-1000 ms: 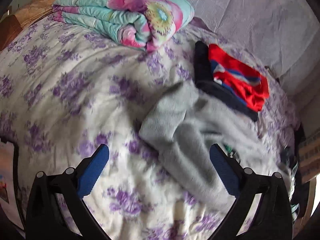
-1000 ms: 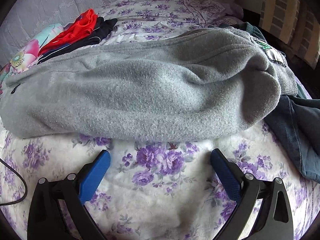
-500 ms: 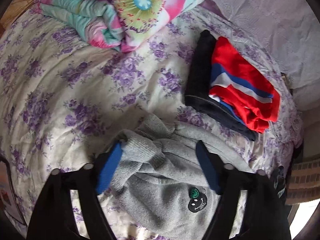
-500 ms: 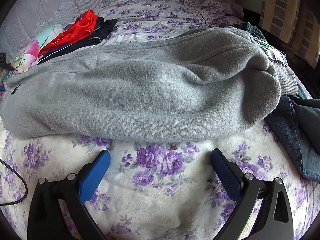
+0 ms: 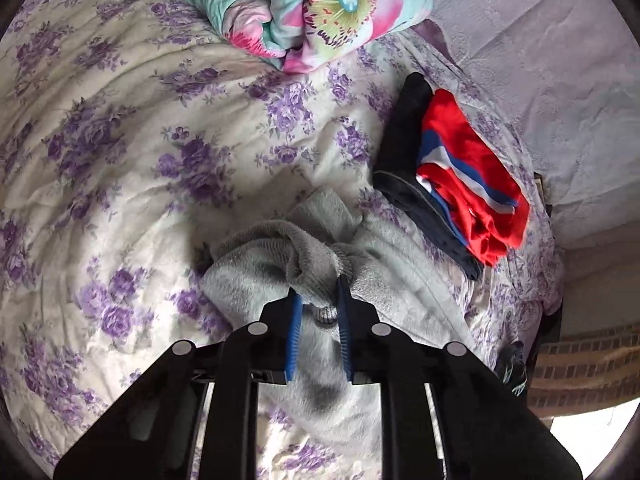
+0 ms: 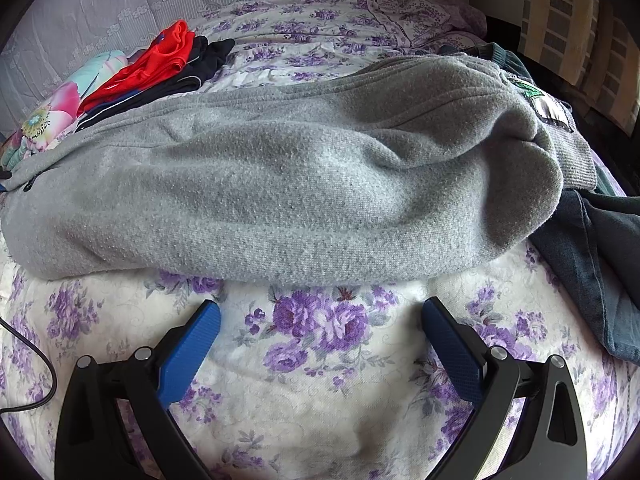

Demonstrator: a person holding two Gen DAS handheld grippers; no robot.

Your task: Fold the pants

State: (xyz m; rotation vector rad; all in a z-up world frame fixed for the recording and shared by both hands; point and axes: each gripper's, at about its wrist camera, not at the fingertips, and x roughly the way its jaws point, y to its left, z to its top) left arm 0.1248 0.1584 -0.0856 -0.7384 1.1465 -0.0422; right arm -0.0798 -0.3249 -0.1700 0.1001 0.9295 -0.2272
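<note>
The grey sweatpants (image 6: pixel 280 192) lie lengthwise across the floral bed sheet, waistband with a label at the right. In the left wrist view my left gripper (image 5: pixel 318 294) is shut on the ribbed cuff end of the grey pants (image 5: pixel 316 264), bunching the cloth between its blue pads. My right gripper (image 6: pixel 320 316) is open and empty, low over the sheet just in front of the middle of the pants, not touching them.
A folded red and dark garment stack (image 5: pixel 460 188) lies beside the pants and also shows in the right wrist view (image 6: pixel 160 68). A rolled floral blanket (image 5: pixel 312 8) sits farther back. Dark blue jeans (image 6: pixel 600 260) lie at the right. A black cable (image 6: pixel 36 376) crosses the sheet at left.
My left gripper moved in onto the cuff end of the pants and closed on it. My right gripper stayed open in place.
</note>
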